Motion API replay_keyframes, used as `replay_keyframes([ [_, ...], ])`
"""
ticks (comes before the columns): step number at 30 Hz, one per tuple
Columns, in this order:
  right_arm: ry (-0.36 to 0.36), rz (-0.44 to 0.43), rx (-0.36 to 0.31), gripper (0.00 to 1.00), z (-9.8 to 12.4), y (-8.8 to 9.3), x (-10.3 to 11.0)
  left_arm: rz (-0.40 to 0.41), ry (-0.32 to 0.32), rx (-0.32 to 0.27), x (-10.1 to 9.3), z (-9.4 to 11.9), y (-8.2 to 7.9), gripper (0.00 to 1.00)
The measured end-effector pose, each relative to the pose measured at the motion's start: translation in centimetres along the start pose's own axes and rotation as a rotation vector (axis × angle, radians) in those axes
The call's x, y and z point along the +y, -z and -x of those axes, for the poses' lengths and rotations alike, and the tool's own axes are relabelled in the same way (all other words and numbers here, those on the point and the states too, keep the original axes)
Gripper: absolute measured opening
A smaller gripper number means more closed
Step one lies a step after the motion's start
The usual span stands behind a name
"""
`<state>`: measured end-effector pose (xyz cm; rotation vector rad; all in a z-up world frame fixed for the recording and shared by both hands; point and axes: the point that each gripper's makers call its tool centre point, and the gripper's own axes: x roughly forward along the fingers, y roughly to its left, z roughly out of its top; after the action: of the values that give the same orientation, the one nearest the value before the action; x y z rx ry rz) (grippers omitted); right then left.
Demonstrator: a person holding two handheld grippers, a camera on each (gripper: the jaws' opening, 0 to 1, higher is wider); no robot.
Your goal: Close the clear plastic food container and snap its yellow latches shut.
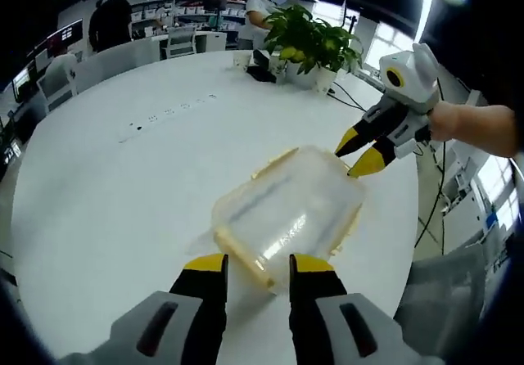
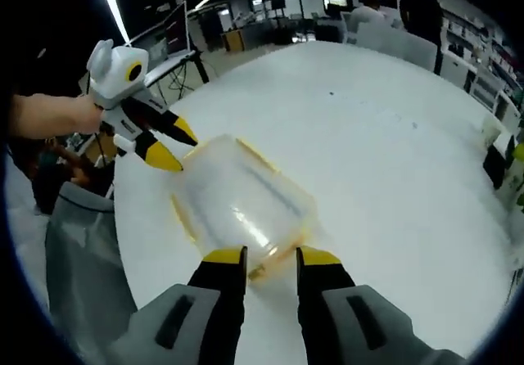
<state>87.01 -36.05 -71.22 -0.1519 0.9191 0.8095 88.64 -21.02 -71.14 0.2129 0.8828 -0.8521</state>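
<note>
Container [image 1: 286, 218] mid-bench [image 1: 123, 185], lid seemingly seated, yellow latches [image 1: 246, 268] not clearly snapped yet. Left gripper [image 1: 256, 260] at its 6 o'clock end, right gripper [image 1: 354, 154] at 1 o'clock, fingers [image 1: 206, 263] of both slightly parted, gripping nothing

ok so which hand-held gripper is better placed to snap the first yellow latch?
Right, narrowly. The right hand-held gripper is open astride a yellow latch on the near end of the container. The left hand-held gripper faces a corner, so it likely needs re-aiming.
</note>
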Motion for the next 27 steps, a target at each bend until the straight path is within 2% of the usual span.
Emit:
replay_keyframes([
  [5,-0.005,-0.054,-0.016,0.22,-0.06,0.05,-0.11,0.104,0.018,-0.006,0.06,-0.26,0.15,0.22],
  [11,-0.02,-0.142,-0.053,0.22,-0.1,0.2,-0.2,0.125,0.022,-0.011,-0.03,-0.29,0.21,0.22],
  [17,-0.042,-0.239,-0.091,0.22,-0.15,0.37,-0.32,0.186,0.029,-0.016,0.1,-0.46,0.27,0.22],
  [24,-0.069,-0.309,-0.112,0.21,-0.1,0.47,-0.39,0.219,0.033,-0.015,0.06,-0.49,0.31,0.22],
  [27,-0.082,-0.331,-0.119,0.2,-0.08,0.49,-0.44,0.266,0.049,-0.013,0.08,-0.54,0.51,0.21],
])
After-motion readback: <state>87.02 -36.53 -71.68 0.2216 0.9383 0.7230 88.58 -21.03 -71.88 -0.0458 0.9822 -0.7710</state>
